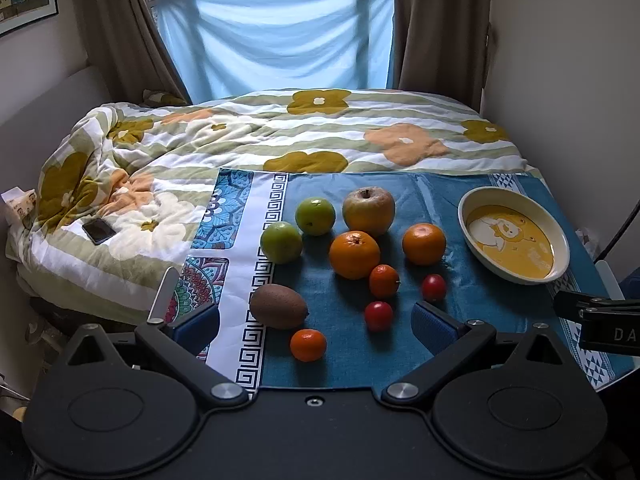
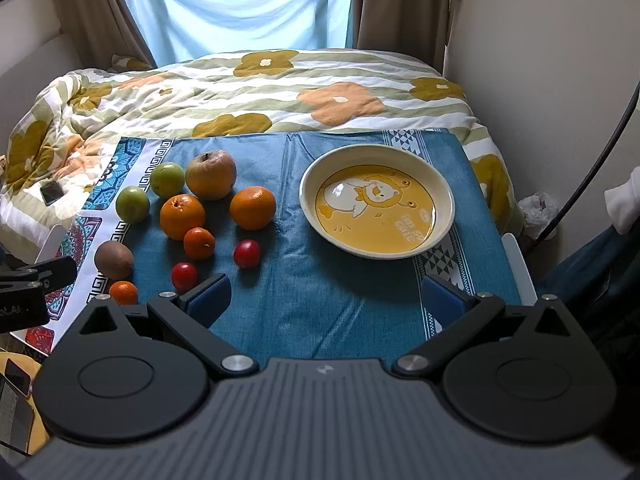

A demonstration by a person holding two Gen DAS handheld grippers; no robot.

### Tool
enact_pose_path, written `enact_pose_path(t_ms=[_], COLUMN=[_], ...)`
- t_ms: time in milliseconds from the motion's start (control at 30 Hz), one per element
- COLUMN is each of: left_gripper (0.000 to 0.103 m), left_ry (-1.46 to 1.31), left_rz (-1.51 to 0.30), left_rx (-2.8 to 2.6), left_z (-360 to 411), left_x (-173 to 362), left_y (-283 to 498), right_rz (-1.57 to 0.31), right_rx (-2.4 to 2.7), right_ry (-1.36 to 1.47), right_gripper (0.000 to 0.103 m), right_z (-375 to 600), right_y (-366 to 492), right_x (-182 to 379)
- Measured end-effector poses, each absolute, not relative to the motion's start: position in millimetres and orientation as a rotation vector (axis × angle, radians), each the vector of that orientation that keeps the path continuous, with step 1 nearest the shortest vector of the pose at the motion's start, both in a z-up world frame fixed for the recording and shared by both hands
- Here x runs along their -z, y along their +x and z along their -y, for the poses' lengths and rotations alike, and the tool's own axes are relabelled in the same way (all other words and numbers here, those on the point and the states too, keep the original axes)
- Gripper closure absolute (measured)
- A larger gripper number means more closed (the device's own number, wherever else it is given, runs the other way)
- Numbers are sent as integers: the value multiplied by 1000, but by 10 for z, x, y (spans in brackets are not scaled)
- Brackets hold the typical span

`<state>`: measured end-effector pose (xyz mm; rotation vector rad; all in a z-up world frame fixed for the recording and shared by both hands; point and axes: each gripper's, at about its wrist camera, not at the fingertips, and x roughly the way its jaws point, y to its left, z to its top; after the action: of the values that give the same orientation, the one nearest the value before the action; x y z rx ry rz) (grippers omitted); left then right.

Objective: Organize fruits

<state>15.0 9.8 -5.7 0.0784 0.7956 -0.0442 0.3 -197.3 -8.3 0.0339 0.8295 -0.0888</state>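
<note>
Several fruits lie on a blue cloth (image 1: 352, 360): an apple (image 1: 368, 211), two green fruits (image 1: 315, 216) (image 1: 281, 242), two large oranges (image 1: 354, 255) (image 1: 424, 244), a kiwi (image 1: 279, 306), small mandarins (image 1: 308, 345) (image 1: 384, 281) and two small red fruits (image 1: 378, 315) (image 1: 434, 287). An empty cream bowl (image 2: 440, 184) with a yellow cartoon bottom sits right of them. My left gripper (image 1: 316, 326) is open above the near fruits, holding nothing. My right gripper (image 2: 326, 302) is open over bare cloth in front of the bowl, the kiwi (image 2: 113, 260) and apple (image 2: 211, 174) to its left.
The cloth covers a small table against a bed with a flowered quilt (image 1: 280, 132). A phone (image 1: 99, 231) lies on the quilt at left. Curtains and a window stand behind, and a wall runs along the right. The other gripper's body (image 1: 600, 320) shows at the left view's right edge.
</note>
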Motion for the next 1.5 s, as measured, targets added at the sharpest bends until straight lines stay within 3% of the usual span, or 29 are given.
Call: enact_pose_path(t_ms=[1500], left_gripper=[0], left_ry=[58], left_rz=[-803], left_rx=[49], left_z=[-277], left_x=[12], left_y=[123], right_rz=[-825], right_rx=[69], right_ry=[50], right_gripper=[0], right_z=[1823], right_y=[-29], right_x=[43])
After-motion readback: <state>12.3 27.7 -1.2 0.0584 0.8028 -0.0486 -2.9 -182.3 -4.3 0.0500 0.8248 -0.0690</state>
